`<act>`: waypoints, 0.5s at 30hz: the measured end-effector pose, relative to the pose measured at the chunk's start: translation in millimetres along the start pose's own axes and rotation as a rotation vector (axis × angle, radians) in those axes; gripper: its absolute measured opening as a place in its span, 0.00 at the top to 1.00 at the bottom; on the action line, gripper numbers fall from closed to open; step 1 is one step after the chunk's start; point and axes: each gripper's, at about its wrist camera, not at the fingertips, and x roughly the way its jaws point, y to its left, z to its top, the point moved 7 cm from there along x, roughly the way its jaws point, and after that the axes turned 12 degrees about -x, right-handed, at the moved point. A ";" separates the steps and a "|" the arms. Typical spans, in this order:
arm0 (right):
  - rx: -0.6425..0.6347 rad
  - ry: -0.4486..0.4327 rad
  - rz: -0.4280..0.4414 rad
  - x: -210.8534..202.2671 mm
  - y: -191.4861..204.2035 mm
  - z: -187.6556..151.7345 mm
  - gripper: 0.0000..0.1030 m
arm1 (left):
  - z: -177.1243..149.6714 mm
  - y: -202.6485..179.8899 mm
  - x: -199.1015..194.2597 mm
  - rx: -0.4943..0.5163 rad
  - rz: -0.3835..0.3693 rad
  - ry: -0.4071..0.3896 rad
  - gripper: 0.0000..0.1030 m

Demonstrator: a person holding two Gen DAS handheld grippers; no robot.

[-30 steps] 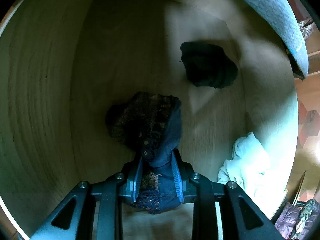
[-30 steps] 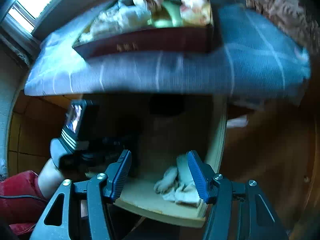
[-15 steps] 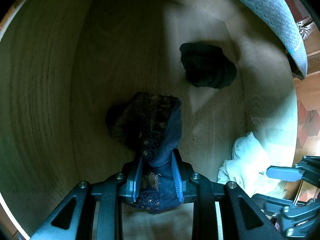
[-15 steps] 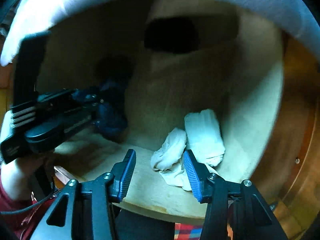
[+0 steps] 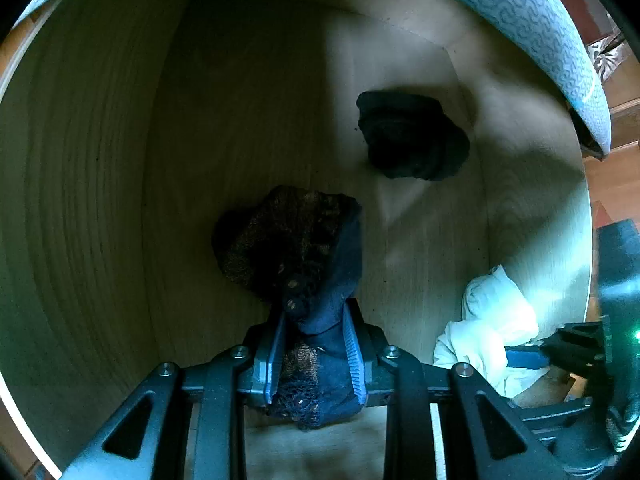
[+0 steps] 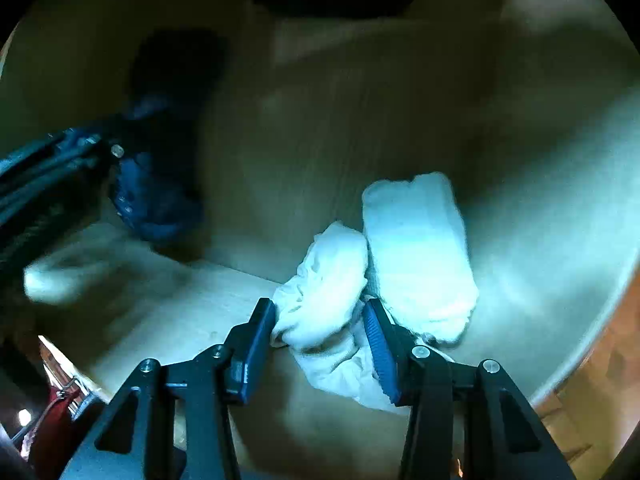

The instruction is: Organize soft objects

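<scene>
1. A dark blue lace garment (image 5: 316, 320) is clamped tight between the pads of the left gripper (image 5: 316, 354), which is pointed down into a pale wooden drawer (image 5: 100, 200). The jaws are almost fully closed on the cloth.
2. The free end of the garment is spread on the drawer floor just ahead of the fingers; a bunch of the same cloth hangs behind the pads.
3. A black bundle of cloth (image 5: 412, 136) is seen lying farther in, near the back right corner of the drawer and apart from the lace garment.
4. A white cloth (image 6: 332, 292) is crumpled at the front right of the drawer, close to the front edge, with a second folded white piece (image 6: 416, 248) touching it on its right.
5. The right gripper (image 6: 320, 332) is placed around the crumpled white cloth, its jaws partly open and just closing in. The cloth lies between the blue pads; whether the pads already press it cannot be told, as the picture is blurred.
6. In the right wrist view the left gripper and its blue garment are seen at the left side of the drawer, well apart from the white cloths.
7. A patterned blue-grey fabric (image 5: 520, 12) is draped over the drawer's upper edge.
</scene>
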 end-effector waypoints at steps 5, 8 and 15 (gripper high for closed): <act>0.029 -0.001 0.040 16.4 -5.9 -0.5 0.56 | 0.3 0.5 0.4 -0.001 -0.002 0.002 0.74; 0.018 -0.019 0.042 24.3 -6.2 1.2 0.56 | 0.7 0.3 0.7 0.000 -0.004 0.004 0.74; -0.022 -0.046 0.010 33.3 0.2 4.6 0.59 | 2.7 -0.7 2.1 0.004 -0.006 0.013 0.74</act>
